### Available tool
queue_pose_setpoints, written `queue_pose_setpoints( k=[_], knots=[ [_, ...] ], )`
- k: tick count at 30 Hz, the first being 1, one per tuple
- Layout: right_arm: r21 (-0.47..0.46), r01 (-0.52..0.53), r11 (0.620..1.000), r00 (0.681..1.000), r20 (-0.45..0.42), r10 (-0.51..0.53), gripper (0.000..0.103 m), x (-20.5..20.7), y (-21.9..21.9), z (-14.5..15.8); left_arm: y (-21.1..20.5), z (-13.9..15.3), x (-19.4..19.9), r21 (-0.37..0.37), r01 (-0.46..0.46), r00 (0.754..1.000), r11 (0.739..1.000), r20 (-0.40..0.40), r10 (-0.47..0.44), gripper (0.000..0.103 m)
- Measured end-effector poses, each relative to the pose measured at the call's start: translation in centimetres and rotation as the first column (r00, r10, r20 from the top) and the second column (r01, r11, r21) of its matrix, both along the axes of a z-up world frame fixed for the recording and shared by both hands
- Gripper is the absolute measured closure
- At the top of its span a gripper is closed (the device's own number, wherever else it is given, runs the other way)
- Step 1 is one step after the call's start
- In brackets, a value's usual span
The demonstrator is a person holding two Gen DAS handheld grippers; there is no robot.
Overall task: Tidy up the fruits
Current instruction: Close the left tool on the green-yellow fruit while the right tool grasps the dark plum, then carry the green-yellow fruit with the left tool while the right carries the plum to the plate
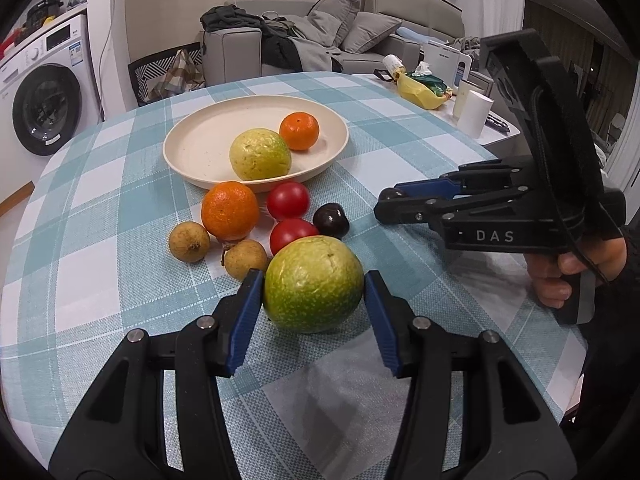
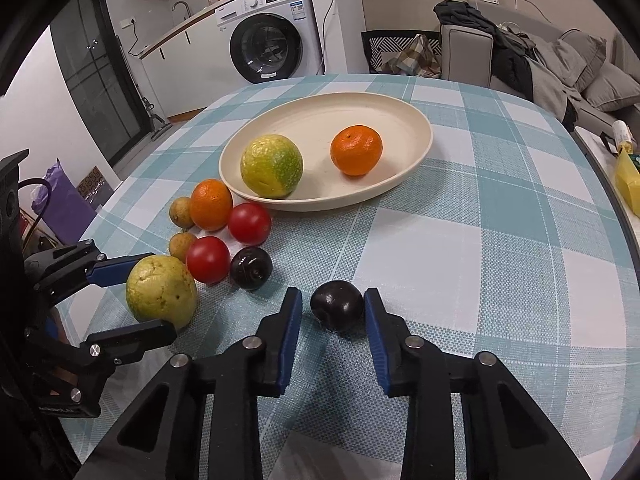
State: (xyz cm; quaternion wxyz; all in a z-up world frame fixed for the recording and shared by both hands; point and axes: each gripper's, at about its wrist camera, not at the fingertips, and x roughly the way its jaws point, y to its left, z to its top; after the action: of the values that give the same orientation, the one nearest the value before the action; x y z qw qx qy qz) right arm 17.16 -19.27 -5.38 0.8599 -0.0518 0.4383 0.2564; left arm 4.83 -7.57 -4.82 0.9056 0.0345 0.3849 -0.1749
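Note:
My left gripper (image 1: 313, 278) is shut on a large green guava (image 1: 313, 284) that rests on the checked tablecloth; the right wrist view shows that gripper (image 2: 154, 298) at the left. My right gripper (image 2: 332, 296) is shut on a dark plum (image 2: 337, 305) lying on the cloth, and it appears from the side (image 1: 386, 204) in the left wrist view. A cream plate (image 1: 192, 148) holds a yellow-green guava (image 1: 260, 154) and a mandarin (image 1: 299, 131). In front of the plate lie an orange (image 1: 230, 210), two tomatoes (image 1: 288, 200), a second plum (image 1: 331, 220) and two longans (image 1: 189, 242).
A person's hand (image 1: 560, 276) grips the right tool's handle. Past the table's right edge, a low side table carries white cups (image 1: 474, 114) and a yellow bag (image 1: 416, 90). A sofa (image 1: 360, 36) and a washing machine (image 1: 44, 108) stand behind.

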Motion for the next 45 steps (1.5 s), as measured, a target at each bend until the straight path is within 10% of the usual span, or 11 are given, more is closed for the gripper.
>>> queue_pose_setpoints(
  k=[45],
  knots=[
    [0.216, -0.031, 0.976, 0.987, 0.163, -0.005, 0.076, -1.2, -0.6, 4.5, 3.8, 4.1, 3.0, -0.050, -0.210, 0.969, 0.977, 0.124, 0.214, 0.054]
  ],
)
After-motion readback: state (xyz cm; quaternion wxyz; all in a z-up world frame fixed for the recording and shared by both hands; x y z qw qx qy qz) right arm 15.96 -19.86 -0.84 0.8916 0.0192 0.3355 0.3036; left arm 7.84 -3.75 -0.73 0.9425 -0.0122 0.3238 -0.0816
